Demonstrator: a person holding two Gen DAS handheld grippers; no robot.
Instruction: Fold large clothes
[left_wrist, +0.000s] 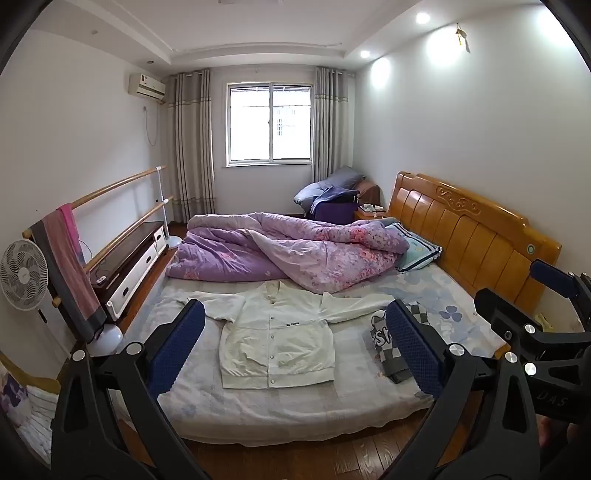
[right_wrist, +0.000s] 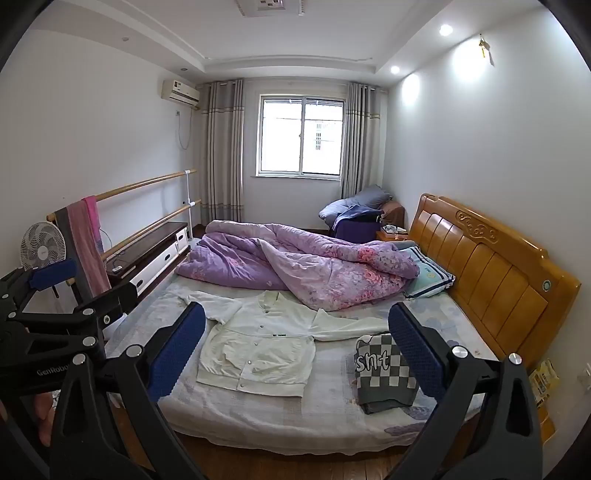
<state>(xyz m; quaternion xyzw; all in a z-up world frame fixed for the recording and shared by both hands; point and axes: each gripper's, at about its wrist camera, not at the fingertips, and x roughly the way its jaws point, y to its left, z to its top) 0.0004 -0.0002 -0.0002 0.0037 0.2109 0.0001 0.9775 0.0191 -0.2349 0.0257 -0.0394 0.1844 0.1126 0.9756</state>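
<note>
A white button-up jacket (left_wrist: 275, 339) lies flat on the bed with both sleeves spread out; it also shows in the right wrist view (right_wrist: 258, 349). A folded grey-and-white checkered garment (right_wrist: 384, 369) lies to its right on the bed, partly hidden behind a finger in the left wrist view (left_wrist: 384, 339). My left gripper (left_wrist: 295, 347) is open and empty, held back from the bed's near edge. My right gripper (right_wrist: 295, 350) is open and empty, also short of the bed. Each gripper shows at the edge of the other's view.
A bunched purple floral quilt (left_wrist: 295, 251) fills the far half of the bed (left_wrist: 258, 410). A pillow (left_wrist: 417, 251) lies by the wooden headboard (left_wrist: 472, 236). A fan (left_wrist: 24, 275), a towel rail (left_wrist: 110, 206) and a low cabinet (left_wrist: 133, 266) stand along the left wall.
</note>
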